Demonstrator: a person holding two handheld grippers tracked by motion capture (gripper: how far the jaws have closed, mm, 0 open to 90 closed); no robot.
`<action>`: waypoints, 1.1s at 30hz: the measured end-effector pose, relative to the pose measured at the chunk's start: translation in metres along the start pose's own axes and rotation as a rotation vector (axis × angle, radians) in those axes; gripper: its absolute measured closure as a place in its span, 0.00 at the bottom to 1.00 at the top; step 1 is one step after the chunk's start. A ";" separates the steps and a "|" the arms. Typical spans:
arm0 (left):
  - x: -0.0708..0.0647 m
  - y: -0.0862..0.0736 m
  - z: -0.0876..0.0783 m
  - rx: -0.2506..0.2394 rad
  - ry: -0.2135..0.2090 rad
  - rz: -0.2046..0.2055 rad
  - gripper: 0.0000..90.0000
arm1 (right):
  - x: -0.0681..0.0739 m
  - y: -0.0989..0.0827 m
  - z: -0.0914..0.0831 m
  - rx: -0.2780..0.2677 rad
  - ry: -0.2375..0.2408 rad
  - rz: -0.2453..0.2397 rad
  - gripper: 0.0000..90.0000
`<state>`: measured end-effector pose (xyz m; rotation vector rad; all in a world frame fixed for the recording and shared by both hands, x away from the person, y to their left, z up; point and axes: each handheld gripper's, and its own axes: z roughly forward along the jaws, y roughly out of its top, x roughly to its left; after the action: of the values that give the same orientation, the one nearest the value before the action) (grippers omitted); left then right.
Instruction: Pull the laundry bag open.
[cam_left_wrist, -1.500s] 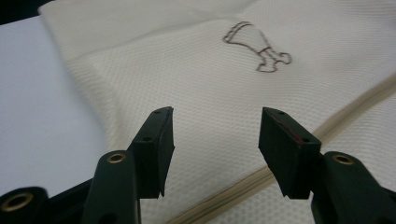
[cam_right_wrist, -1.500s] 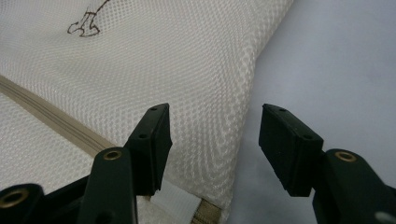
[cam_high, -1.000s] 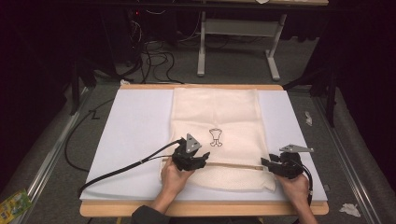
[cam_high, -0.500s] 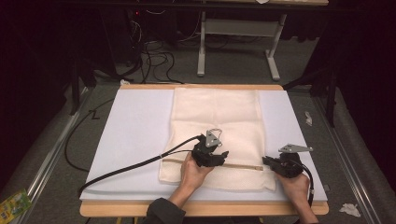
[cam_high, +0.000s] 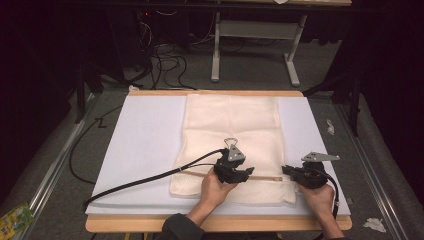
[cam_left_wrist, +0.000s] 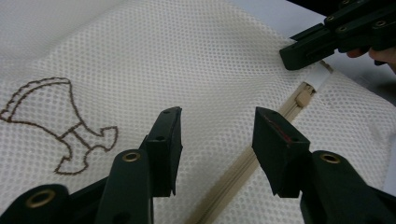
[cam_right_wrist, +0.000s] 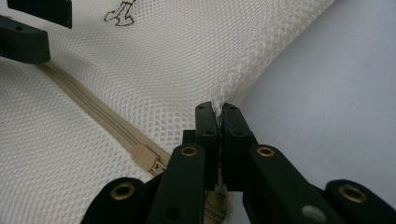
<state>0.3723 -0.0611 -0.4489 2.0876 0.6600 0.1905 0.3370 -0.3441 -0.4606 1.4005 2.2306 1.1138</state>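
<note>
Scene: a person sits at a table (cam_high: 150, 117) covered with a pale sheet and works on a cream mesh laundry bag (cam_high: 231, 120) lying flat near its middle.
Bag: its long beige zipper (cam_left_wrist: 243, 163) runs across the end nearest the person; a brown embroidered figure (cam_left_wrist: 60, 123) sits higher on the mesh.
Right gripper (cam_right_wrist: 218, 114): jaws pressed together on the bag's edge fabric, just beside the zipper slider (cam_right_wrist: 147, 158). This pinch has only just closed and now anchors that end of the bag.
Left gripper (cam_left_wrist: 215, 133): jaws apart, hovering over the mesh astride the zipper line, nothing clamped between them. They have just been narrowing.
Change: since a second ago the left hand has slid along the zipper from the left part of the bag toward the middle, closer to the right gripper (cam_high: 289, 171).
Meaning: one end looks secured, and the left gripper (cam_high: 245, 174) seems lined up to take hold along the zipper, probably to work it open or shut. The slider is not yet gripped.
</note>
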 end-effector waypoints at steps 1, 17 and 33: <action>0.000 0.000 0.000 0.000 0.000 0.000 0.59 | 0.000 0.000 0.000 0.000 0.000 0.000 0.98; -0.038 0.011 0.029 0.036 -0.123 0.073 0.63 | 0.003 0.009 -0.010 -0.048 0.015 0.005 0.98; -0.049 0.018 0.048 0.053 -0.151 0.062 0.69 | 0.005 0.014 -0.015 -0.092 0.043 -0.004 0.98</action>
<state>0.3553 -0.1300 -0.4568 2.1507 0.5143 0.0499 0.3347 -0.3431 -0.4396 1.3462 2.1804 1.2401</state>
